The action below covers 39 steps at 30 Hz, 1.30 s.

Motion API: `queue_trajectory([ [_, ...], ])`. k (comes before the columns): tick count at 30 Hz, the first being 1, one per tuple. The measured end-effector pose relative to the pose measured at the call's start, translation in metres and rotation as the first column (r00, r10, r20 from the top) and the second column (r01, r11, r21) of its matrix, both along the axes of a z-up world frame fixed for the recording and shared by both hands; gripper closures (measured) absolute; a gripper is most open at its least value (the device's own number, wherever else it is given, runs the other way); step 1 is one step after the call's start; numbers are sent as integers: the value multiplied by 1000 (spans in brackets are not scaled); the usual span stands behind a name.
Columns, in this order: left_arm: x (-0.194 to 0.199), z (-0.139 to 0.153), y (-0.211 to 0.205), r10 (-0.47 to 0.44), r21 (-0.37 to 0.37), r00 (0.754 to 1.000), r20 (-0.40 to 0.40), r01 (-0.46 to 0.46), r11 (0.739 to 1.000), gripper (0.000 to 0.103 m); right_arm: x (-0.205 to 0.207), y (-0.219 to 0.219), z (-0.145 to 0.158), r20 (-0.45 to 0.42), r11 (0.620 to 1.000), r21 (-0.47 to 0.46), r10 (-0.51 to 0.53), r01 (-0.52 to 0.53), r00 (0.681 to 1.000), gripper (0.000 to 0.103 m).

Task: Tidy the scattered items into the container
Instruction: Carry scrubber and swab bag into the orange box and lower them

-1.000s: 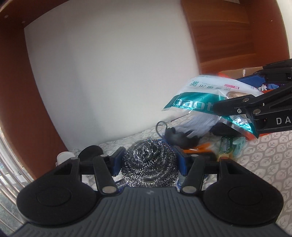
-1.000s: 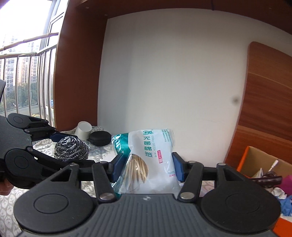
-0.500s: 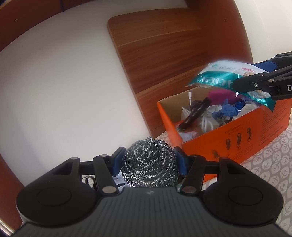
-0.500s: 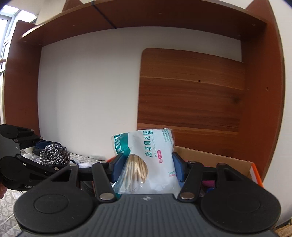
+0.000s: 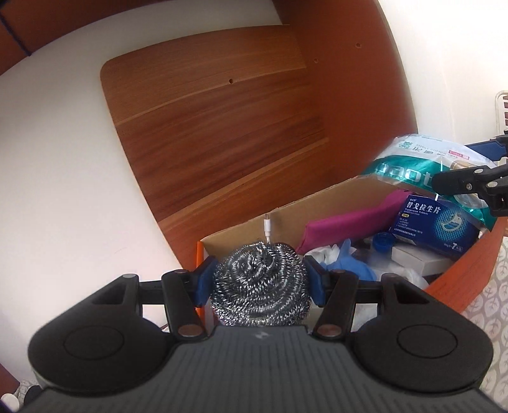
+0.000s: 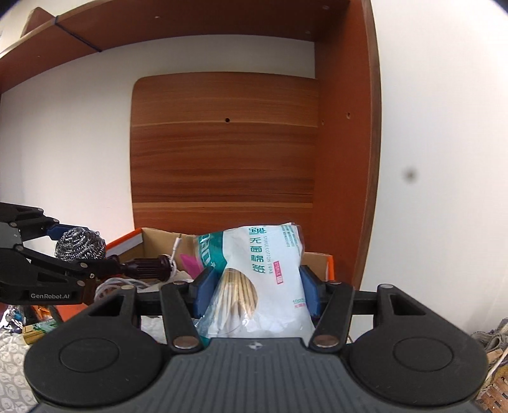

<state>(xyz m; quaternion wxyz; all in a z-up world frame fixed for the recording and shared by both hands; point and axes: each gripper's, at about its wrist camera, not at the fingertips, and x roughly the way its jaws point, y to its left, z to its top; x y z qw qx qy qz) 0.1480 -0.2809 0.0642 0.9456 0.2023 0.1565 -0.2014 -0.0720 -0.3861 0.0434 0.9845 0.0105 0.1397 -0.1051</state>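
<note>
Steel scourer [image 5: 260,282], coiled and shiny, sits clamped between blue-padded jaws.

We see a white wall [image 6: 79,143] behind, with a reddish-brown wooden shelf [image 6: 190,25] overhead and an upright side panel [image 6: 346,159]. A loose rounded wood board [image 5: 216,127] leans on the wall. Leaf-patterned tablecloth [image 5: 489,305] below, daylight.

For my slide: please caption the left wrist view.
Left claw carries a scourer toward the orange box.
</note>
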Motion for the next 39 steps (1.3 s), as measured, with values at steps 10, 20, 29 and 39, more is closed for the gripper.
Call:
queue_trajectory([
  [10,33,-6,-5,48,-36,995,-91,-52,998,44,36,-24,-21,-60,999,37,-15,17,998,48],
  [20,43,-10,-3,79,-35,989,-128,-84,996,44,55,-20,-25,-81,1000,25,2,0,997,46],
  [29,48,-14,-8,78,-17,988,-132,-81,997,41,60,-20,-28,-120,1000,27,-5,8,993,38],
  [39,42,-15,-12,97,-9,992,-85,-98,995,21,59,-19,-30,-98,999,24,-24,26,995,29],
])
